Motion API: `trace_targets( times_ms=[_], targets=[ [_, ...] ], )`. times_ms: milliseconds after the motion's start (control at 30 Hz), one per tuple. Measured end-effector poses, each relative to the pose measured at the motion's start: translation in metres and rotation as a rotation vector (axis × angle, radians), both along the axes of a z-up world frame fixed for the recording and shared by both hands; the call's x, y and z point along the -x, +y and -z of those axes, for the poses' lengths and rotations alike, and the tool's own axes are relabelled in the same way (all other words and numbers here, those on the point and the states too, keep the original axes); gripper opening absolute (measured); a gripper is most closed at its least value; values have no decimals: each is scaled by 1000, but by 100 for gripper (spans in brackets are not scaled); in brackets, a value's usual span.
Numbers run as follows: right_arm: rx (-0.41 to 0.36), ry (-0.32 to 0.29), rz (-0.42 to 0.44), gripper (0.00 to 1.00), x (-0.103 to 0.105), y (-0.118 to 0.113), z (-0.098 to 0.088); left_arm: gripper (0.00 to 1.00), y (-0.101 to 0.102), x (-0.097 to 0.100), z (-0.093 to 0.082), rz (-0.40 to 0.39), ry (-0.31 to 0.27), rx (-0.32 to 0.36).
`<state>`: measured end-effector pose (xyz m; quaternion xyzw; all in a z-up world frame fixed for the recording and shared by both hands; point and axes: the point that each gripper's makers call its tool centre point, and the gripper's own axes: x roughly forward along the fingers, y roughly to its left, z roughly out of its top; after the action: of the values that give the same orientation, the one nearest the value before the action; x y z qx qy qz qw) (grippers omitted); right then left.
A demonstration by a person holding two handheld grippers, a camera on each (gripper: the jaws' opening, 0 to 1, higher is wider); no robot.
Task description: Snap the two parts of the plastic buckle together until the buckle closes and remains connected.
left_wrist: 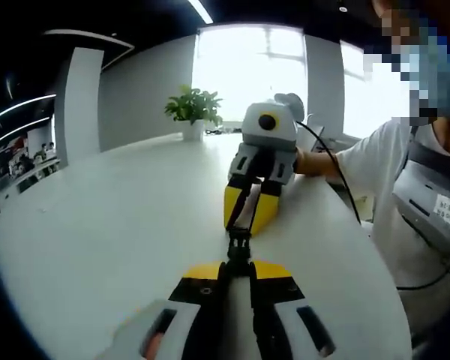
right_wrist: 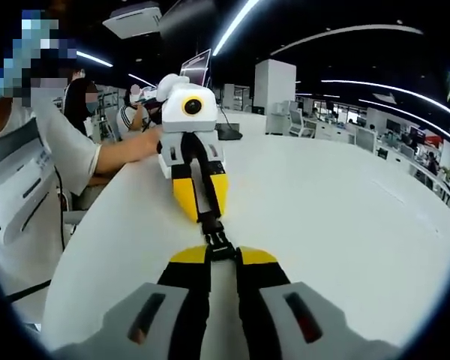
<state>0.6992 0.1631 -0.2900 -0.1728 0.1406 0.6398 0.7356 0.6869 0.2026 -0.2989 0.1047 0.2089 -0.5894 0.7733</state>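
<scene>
Both yellow-tipped two-jaw grippers face each other low over the broad white round-edged table [left_wrist: 97, 225], with the small black plastic buckle [left_wrist: 238, 246] stretched between them just above the tabletop. In the left gripper view, the left gripper [left_wrist: 238, 268] rises from the bottom edge, its black-and-yellow jaws pressed close together and pinching the near end of the buckle; the right gripper [left_wrist: 251, 217] comes in from beyond, pointing back toward the camera, its yellow jaws closed on a short black strap that runs to the far end of the buckle. In the right gripper view the layout is mirrored: the right gripper [right_wrist: 223, 253] has its jaws drawn together on the near part of the buckle [right_wrist: 217, 241], and the left gripper [right_wrist: 201, 202] opposite holds the far part between its yellow tips. The two buckle parts meet in line between the tips; whether they are fully latched cannot be told at this size. A person in a white short-sleeved top [left_wrist: 382, 172] stands at the table edge, forearm reaching to the gripper. A green potted plant [left_wrist: 193, 111] in a white pot sits on the far side of the table before a bright window.
</scene>
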Motion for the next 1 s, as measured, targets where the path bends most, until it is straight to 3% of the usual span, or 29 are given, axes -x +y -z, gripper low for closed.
trace_targets(
  times_ms=[100,267,400,1000],
  targets=[
    [-3,-18,-15,12,1,1,-1,12,1,-1,0,-4,-7,-5],
    [-20,11,-36,19,3,3,-1,12,1,1,0,1,0,-1],
    [-28,28,-43,12,5,5,-1,12,1,1,0,2,-3,-3],
    [-49,32,-69,11,14,5,-3,12,-4,7,1,36,4,9]
  ],
)
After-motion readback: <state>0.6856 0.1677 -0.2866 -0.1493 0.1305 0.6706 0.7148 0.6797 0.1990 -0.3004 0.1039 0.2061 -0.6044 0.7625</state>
